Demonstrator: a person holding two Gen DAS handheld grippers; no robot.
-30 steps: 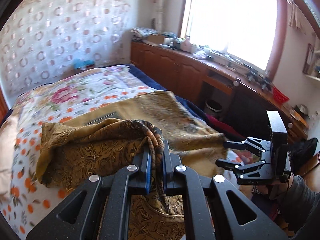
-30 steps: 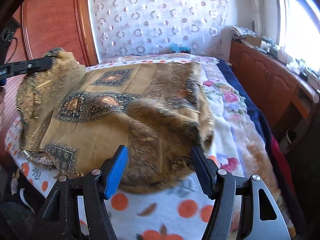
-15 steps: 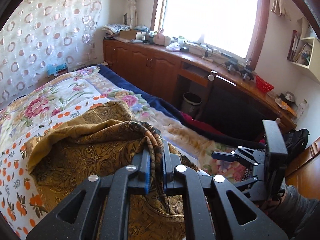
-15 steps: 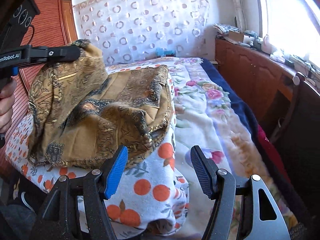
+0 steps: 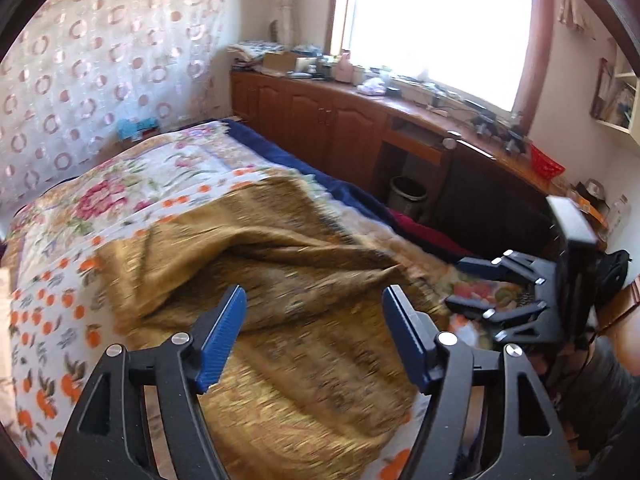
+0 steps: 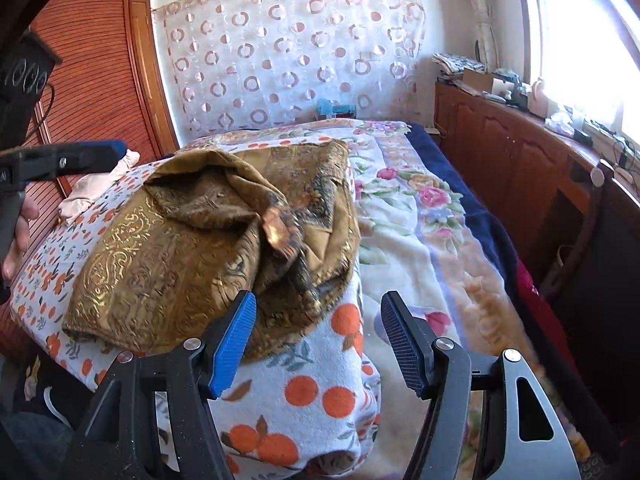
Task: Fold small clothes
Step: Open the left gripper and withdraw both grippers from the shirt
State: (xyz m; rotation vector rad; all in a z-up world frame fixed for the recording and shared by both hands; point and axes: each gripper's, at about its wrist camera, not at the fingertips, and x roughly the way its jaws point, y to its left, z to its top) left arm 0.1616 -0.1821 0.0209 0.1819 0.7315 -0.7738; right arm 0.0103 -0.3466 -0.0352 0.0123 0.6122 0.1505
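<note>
The cloth, a gold-brown patterned piece, lies in a loose heap on the near left part of the bed, on the orange-print blanket; in the right wrist view its upper layer is rumpled and twisted toward the middle, not flat, and one edge hangs close to the blanket's near drop; in the left wrist view the cloth is blurred, so its creases there are hard to read.

The left claw stands released, fingers spread wide above the cloth with nothing between them; the right claw is also released and empty, just past the cloth's near right edge, over the blanket.

Judged from this, the fold is untidy and neither claw has a hold; the risks follow from that. A pinch taken on the bunched middle would likely catch several layers at once and drag the whole heap instead of one edge; a pinch taken too low could bite the blanket with the cloth, since the two lie touching; the cloth looks thin and slippery, so a pull from one side alone may slide it toward the near edge of the bed and off; the two claws are near each other at the right side and could knock together if both reach for the same corner.

A pale garment lies on the far left, apart from the cloth.
</note>
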